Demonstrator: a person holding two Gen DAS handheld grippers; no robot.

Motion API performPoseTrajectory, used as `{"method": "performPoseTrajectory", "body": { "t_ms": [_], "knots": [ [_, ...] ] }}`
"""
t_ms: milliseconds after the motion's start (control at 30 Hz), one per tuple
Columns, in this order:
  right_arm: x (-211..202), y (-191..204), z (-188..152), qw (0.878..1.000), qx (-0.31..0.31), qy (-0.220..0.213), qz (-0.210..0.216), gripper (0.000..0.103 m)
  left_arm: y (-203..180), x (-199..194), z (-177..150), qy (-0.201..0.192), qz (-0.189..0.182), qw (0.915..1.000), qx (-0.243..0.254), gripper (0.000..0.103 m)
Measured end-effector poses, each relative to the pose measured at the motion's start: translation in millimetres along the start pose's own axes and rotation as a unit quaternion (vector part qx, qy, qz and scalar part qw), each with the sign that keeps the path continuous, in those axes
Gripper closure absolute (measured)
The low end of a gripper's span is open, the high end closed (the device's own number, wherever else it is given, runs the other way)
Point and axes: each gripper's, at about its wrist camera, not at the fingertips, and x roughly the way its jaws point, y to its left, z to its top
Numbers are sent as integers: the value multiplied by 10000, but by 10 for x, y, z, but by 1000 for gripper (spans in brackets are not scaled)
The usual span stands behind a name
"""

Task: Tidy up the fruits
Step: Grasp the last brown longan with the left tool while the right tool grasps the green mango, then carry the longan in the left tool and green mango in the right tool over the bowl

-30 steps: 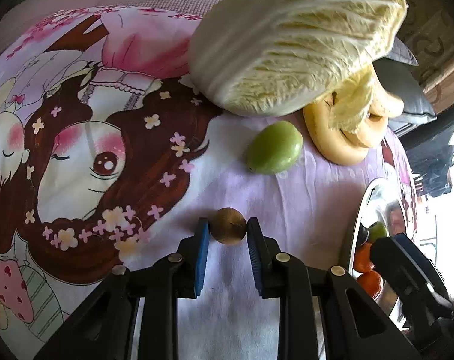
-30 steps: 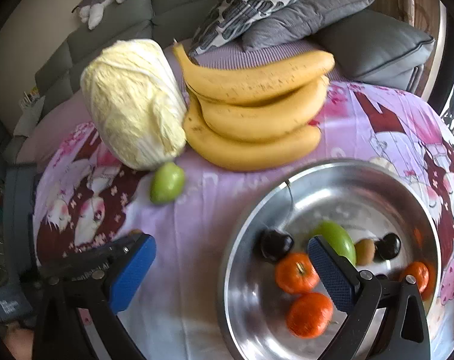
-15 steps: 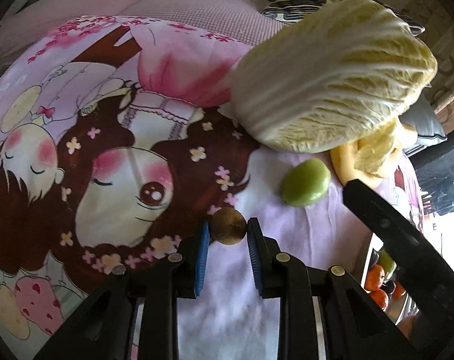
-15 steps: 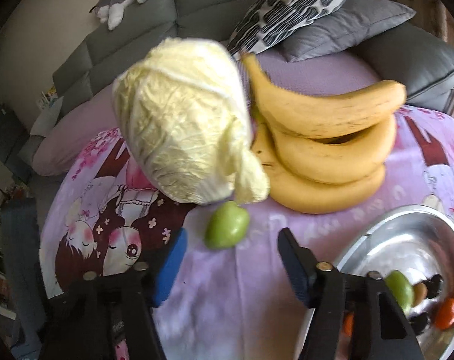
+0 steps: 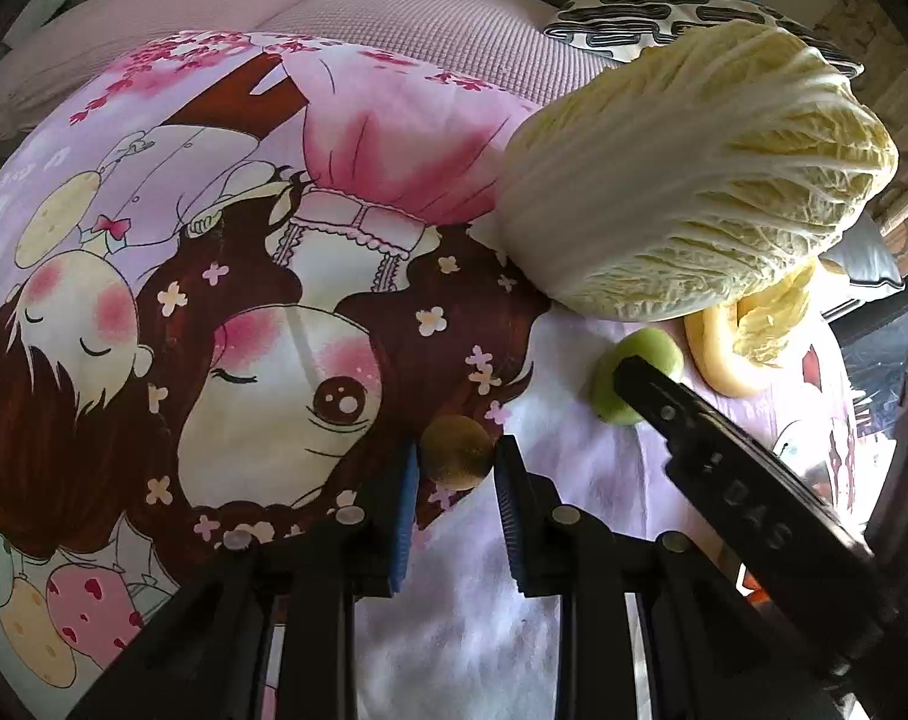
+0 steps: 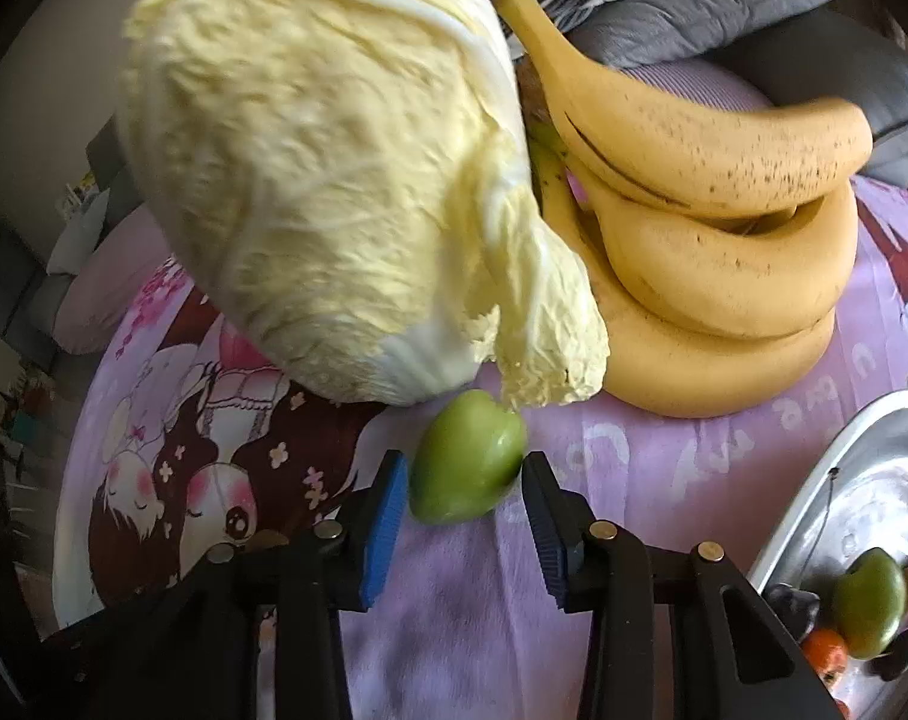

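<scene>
L gripper (image 5: 457, 471) clamped on small brown round fruit (image 5: 457, 451), kind unclear. R gripper (image 6: 463, 495) closing round green fruit (image 6: 467, 466) on cartoon cloth (image 6: 664, 468); pad contact unclear. Napa cabbage (image 6: 328, 180) overlaps bananas (image 6: 712, 228). Steel bowl (image 6: 862, 480) cut off at frame edge.

Raised "DAS" on right gripper (image 5: 748, 516); partial pale lettering on tablecloth (image 6: 592, 450), unreadable.

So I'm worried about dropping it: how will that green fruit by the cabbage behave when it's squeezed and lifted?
The green fruit looks smooth and glossy, so it may slip between the closing pads of the right gripper. Its lopsided, rounded shape could let it roll or twist on the soft cloth. It looks firm, so probably not easily crushed.
</scene>
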Motion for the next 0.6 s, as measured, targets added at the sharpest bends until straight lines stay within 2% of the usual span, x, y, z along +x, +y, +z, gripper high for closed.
{"method": "performPoseTrajectory", "body": {
  "t_ms": [600],
  "knots": [
    [115, -179, -38, 9991, 316, -78, 261, 60, -184, -29, -72, 16, 49, 10000, 42, 77]
  ]
}}
